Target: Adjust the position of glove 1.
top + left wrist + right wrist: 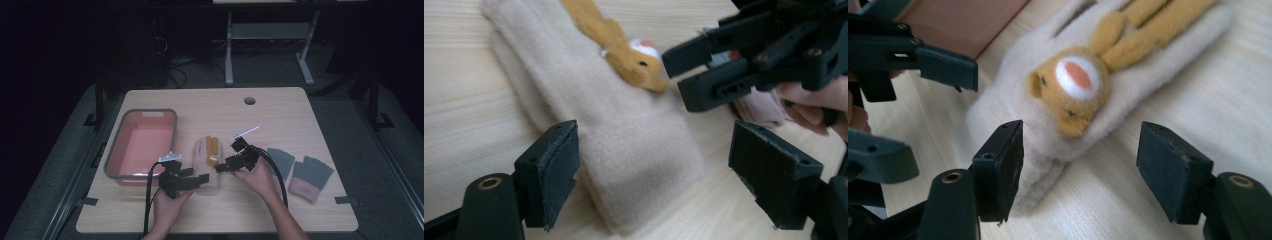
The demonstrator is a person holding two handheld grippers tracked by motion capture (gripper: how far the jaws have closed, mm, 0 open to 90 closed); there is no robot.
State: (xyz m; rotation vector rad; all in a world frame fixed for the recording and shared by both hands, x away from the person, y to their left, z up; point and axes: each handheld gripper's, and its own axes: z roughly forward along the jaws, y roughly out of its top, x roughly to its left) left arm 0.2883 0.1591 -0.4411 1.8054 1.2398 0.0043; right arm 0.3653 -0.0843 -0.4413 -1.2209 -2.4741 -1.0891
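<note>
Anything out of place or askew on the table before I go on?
Nothing stands out. The cream mitten with the rabbit lies flat between both open grippers, left gripper and right gripper. The pink tub sits upright at the left, and the grey gloves lie flat at the right.

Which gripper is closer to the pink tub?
Left. The left gripper sits just beside the pink tub's near corner, at the beige mitten's cuff. The right gripper is beyond the mitten, farther away.

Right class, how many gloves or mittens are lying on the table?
3: a cream bunny mitten at the centre, and two grey fingerless gloves, one and another, at the right. None looks hidden.
</note>
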